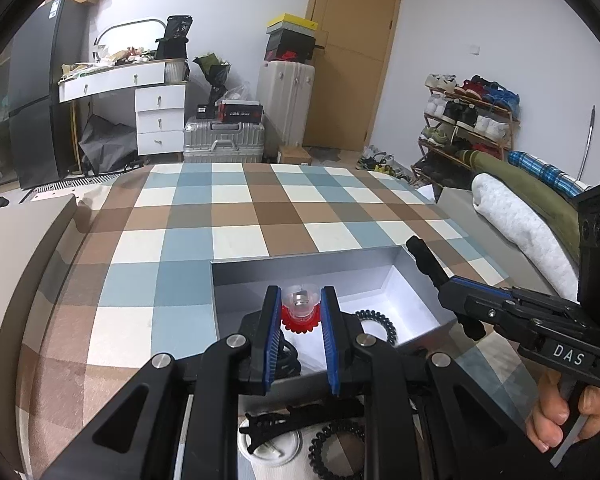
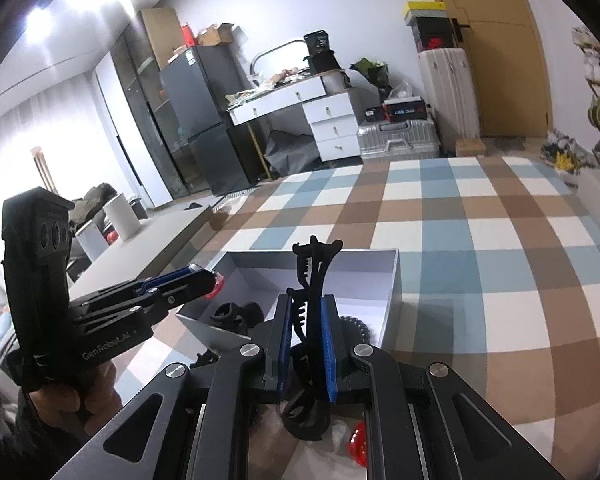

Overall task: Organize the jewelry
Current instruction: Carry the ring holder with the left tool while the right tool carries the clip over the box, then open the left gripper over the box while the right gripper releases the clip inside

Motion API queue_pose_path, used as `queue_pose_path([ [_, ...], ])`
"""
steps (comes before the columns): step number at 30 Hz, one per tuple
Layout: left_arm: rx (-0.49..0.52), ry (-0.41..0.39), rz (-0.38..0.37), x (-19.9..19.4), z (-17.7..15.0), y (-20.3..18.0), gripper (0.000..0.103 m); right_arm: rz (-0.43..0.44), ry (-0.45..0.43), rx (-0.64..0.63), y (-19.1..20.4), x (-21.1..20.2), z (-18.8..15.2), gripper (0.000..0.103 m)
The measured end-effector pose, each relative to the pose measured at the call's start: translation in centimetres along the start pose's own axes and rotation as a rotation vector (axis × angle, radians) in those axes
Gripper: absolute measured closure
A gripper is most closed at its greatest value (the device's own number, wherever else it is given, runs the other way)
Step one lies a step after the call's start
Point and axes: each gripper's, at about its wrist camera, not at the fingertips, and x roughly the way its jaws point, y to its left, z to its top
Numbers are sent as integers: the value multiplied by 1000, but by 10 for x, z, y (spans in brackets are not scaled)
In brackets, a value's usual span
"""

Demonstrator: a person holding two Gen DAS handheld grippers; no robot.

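Observation:
A grey open box (image 1: 300,264) with a white inside sits on the checked cloth; it also shows in the right wrist view (image 2: 394,292). My left gripper (image 1: 300,304) is shut on a clear and red toothed ornament (image 1: 300,308) and holds it above the box. My right gripper (image 2: 306,304) is shut on a black hair claw clip (image 2: 312,272) above the box's near edge; it also shows in the left wrist view (image 1: 424,256). A black coil hair tie (image 1: 378,320) lies in the box.
In front of the box lie a black hair clip (image 1: 300,416), another black coil tie (image 1: 332,448) and a white round lid (image 1: 268,452). A red piece (image 2: 358,444) lies under my right gripper. Folded blankets (image 1: 516,216) lie to the right.

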Motion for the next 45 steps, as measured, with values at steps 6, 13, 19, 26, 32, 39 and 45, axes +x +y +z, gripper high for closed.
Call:
queue_pose_path([
  [6, 6, 23, 15, 12, -1, -4, 89, 13, 25, 32, -6, 9, 0, 90],
  [13, 30, 42, 38, 19, -4, -9, 89, 8, 42, 46, -8, 17, 0, 90],
  [19, 34, 52, 41, 21, -5, -11, 89, 1, 42, 45, -8, 19, 2, 90],
  [26, 38, 57, 41, 23, -4, -13, 89, 3, 48, 45, -7, 22, 3, 87],
  [32, 32, 62, 43, 21, -6, -12, 88, -10, 35, 23, -4, 16, 3, 87],
  [39, 33, 66, 12, 9, -8, -13, 57, -38, 40, -8, -2, 4, -4, 55],
  [45, 23, 67, -8, -8, -16, -15, 21, -70, 27, 20, -9, -12, -11, 25],
])
